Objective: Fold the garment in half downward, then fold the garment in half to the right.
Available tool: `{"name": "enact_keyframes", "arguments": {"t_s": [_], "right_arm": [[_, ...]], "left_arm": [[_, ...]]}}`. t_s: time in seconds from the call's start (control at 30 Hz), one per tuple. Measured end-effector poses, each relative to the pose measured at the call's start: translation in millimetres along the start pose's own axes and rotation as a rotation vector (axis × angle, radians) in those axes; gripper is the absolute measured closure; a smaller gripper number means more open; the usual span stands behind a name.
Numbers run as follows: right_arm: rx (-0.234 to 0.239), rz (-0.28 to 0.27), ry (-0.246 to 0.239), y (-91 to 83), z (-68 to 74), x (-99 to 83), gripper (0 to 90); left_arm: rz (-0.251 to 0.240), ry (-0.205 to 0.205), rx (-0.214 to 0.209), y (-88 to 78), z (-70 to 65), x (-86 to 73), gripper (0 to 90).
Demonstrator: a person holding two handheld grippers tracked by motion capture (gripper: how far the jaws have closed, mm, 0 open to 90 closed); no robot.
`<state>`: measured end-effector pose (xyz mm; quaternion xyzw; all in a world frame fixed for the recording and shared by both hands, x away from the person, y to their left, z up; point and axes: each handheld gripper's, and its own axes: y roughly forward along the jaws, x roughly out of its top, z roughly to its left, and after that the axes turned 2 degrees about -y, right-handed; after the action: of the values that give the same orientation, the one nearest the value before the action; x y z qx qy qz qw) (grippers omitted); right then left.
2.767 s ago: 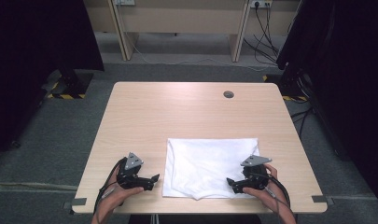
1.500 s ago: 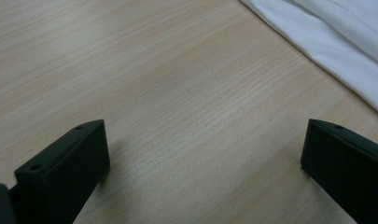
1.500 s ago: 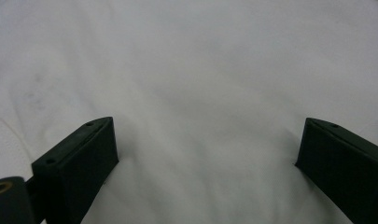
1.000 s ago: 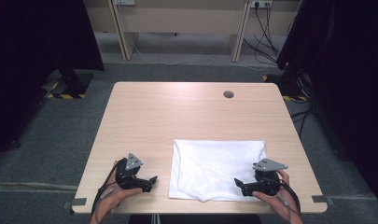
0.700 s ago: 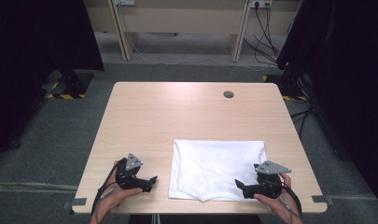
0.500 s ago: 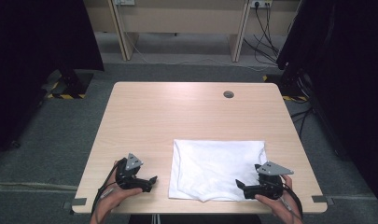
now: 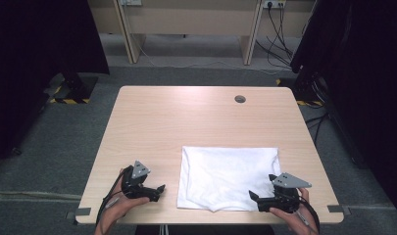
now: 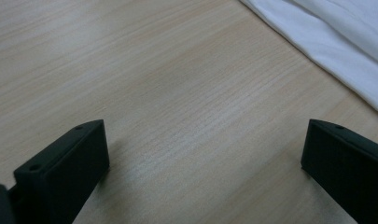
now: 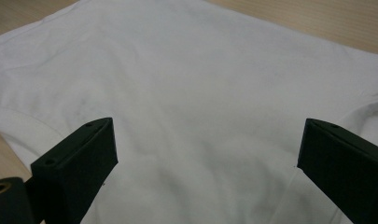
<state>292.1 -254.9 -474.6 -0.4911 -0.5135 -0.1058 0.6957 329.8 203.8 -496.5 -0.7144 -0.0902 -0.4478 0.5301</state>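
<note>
Looking down from the high view: white cloth (image 7: 228,177) lying flat and folded on the near right part of the pale wooden tabletop (image 7: 186,122), its front edge close to the near rim. Left tongs (image 7: 159,188) resting on bare wood just beside the cloth's left edge, apart from it, jaws pointing toward the fabric, held by the left hand (image 7: 118,205) coming in from below. Right tongs (image 7: 252,197) at the cloth's near right corner, tips over the fabric, gripped by the right hand (image 7: 291,215); grey three-cornered plate on top of each. Small round grommet (image 7: 240,99) set in the far right of the tabletop, well apart from everything else.

Seen from the left gripper view: two black jaws spread wide, nothing between them but wood grain; edge of the white cloth (image 8: 336,42) crossing the upper right corner, clear of both jaws.

Seen from the right gripper view: jaws likewise spread wide, gripping nothing, poised low over the white cloth (image 9: 200,93), with soft wrinkles across the fabric and a strip of tabletop (image 9: 317,18) beyond its far edge. Contact between jaw tips and fabric impossible to tell.
</note>
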Motion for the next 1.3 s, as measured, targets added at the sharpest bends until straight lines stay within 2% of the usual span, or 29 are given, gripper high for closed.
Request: {"name": "enact_keyframes", "arguments": {"t_s": [0.87,1.3], "right_arm": [[-0.005,-0.003,0.022,-10.9,1.1,-14.1,4.6],[-0.013,-0.008,0.023,-13.7,-0.8,-14.3,4.6]], "left_arm": [[0.0,0.0,0.0,0.0,0.0,0.0,0.0],[0.0,0.0,0.0,0.0,0.0,0.0,0.0]]}}
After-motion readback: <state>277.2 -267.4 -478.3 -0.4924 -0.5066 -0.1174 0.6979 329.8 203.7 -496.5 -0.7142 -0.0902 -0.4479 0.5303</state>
